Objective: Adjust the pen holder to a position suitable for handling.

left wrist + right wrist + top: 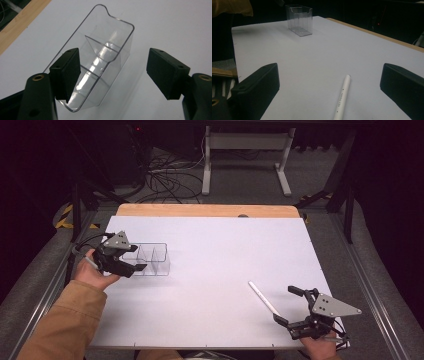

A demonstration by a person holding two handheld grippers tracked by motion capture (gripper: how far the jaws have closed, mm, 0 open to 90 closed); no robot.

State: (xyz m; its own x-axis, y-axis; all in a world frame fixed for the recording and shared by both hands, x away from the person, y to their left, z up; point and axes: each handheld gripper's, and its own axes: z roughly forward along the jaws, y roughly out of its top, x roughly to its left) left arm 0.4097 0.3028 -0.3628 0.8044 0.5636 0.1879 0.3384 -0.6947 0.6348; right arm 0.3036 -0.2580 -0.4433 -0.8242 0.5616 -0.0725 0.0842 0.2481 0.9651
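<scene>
Grippers sit in both your hands at the near edge of the white table [210,270], and both have their jaws spread wide with nothing between the pads. Your right gripper [300,306] is at the near right corner, pointing left and away across the sheet. A white pen [264,299] lies flat just ahead of it, its near end reaching in between the two open jaws without touching either; in the right gripper view the pen [342,98] runs up from the bottom edge between the pads.

Farther up on the left, your left gripper [139,261] points right at a clear plastic organizer [152,259] standing upright on the sheet. In the left gripper view the organizer [100,57] shows thin inner dividers, and one jaw pad overlaps its near long wall while the other hangs well clear on the far side; you cannot tell whether that pad touches.

Beyond the white sheet, a strip of wooden tabletop [200,210] shows along the far edge.
</scene>
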